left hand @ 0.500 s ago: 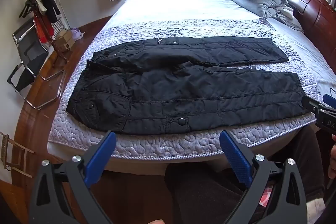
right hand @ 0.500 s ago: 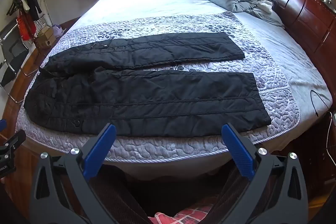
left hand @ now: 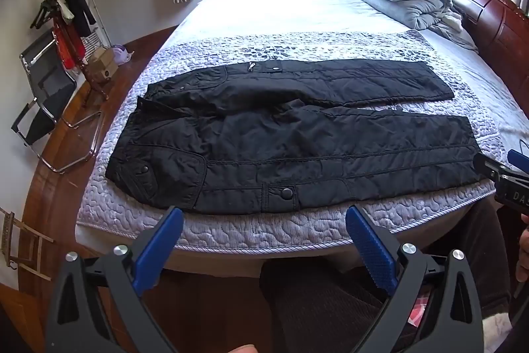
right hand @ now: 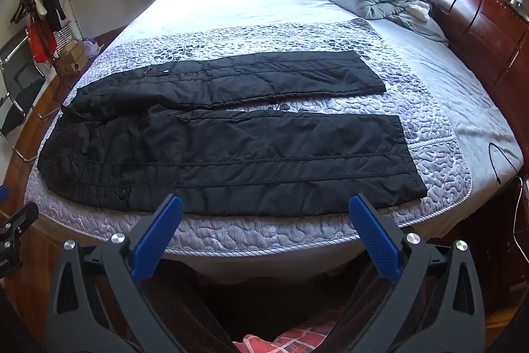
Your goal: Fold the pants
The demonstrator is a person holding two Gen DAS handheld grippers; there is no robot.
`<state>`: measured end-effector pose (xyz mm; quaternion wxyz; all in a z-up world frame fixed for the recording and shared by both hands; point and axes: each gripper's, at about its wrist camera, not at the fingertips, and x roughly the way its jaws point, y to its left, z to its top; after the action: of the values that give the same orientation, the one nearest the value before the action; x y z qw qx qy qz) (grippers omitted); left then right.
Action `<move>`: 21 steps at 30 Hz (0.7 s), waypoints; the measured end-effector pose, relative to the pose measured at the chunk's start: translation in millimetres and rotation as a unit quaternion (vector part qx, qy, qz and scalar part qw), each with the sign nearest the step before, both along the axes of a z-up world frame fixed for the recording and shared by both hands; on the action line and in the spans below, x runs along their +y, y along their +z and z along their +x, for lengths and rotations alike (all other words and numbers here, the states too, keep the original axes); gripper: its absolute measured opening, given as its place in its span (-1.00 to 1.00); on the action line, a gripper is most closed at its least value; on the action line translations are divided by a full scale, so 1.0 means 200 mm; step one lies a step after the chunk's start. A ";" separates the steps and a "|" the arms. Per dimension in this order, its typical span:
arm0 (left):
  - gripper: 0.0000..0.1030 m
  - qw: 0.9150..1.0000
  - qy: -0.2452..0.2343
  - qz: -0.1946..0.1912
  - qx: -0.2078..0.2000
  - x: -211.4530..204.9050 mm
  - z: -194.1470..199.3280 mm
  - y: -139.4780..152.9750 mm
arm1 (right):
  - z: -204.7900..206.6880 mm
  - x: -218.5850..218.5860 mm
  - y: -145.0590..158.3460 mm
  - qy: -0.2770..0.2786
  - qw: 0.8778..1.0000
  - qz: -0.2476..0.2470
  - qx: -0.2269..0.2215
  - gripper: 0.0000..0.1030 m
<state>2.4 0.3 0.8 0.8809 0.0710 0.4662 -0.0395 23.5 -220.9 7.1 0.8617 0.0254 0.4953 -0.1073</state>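
Black quilted pants [left hand: 291,134] lie flat across the near part of the patterned bedspread [left hand: 297,230], waist left, legs right. Both the left gripper [left hand: 264,240] and right gripper [right hand: 264,234] hover wide apart, empty, short of the bed's edge.

Left tool [left hand: 264,245] open, right tool [right hand: 264,235] open, both empty
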 end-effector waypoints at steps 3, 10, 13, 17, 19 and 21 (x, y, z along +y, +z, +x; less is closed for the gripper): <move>0.93 1.000 0.000 0.000 0.000 0.00 0.00 0.01 | 0.00 0.00 0.00 0.000 1.000 0.000 0.000 0.95; 0.93 1.000 0.001 0.000 -0.001 -0.01 0.00 0.02 | 0.01 0.01 0.01 0.000 1.000 -0.001 0.000 0.95; 0.93 1.000 0.001 0.001 -0.001 -0.01 0.00 0.03 | 0.01 0.01 0.01 0.000 1.000 -0.001 -0.001 0.95; 0.93 1.000 0.001 0.001 -0.001 -0.01 0.00 0.03 | 0.01 0.00 0.01 -0.001 1.000 -0.001 0.000 0.95; 0.93 1.000 0.002 0.001 -0.001 0.00 0.00 0.03 | 0.01 0.00 0.01 -0.001 1.000 -0.001 0.001 0.95; 0.93 1.000 0.002 0.001 -0.001 0.00 0.00 0.03 | 0.01 0.00 0.01 -0.001 1.000 -0.001 0.001 0.95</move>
<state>2.6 -0.4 6.8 0.8814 0.0710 0.4655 -0.0377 26.2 -221.1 9.1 0.8612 0.0243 0.4959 -0.1085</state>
